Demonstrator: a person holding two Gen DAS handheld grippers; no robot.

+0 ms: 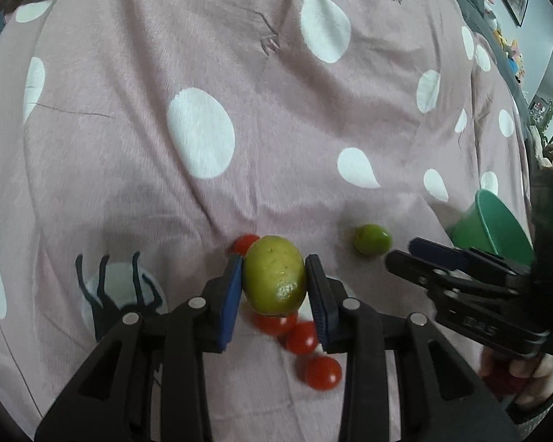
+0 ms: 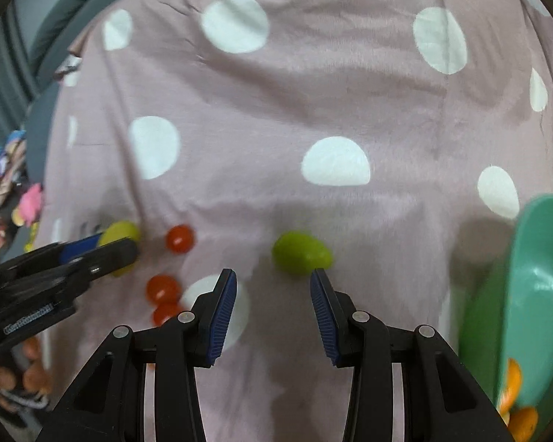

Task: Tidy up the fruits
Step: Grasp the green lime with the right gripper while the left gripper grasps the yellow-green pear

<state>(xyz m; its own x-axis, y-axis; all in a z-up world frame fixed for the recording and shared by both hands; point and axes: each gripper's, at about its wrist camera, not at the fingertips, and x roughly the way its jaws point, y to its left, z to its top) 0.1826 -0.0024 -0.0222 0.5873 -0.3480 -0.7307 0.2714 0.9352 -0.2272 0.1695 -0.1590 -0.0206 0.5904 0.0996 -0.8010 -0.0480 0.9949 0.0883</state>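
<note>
My left gripper (image 1: 274,280) is shut on a yellow-green lemon (image 1: 274,274) and holds it above the pink dotted cloth (image 1: 202,73). Several red cherry tomatoes (image 1: 301,337) lie under and behind it. A smaller green fruit (image 1: 371,239) lies on the cloth to the right. My right gripper (image 2: 272,309) is open and empty, just short of that green fruit (image 2: 301,253). In the right wrist view the left gripper (image 2: 103,248) with the lemon (image 2: 120,234) is at the left, next to the tomatoes (image 2: 180,238).
A green bowl (image 2: 534,294) stands tilted at the right edge, with orange fruit (image 2: 512,386) low in it; it also shows in the left wrist view (image 1: 490,224). Toys and shelves lie beyond the cloth's edges.
</note>
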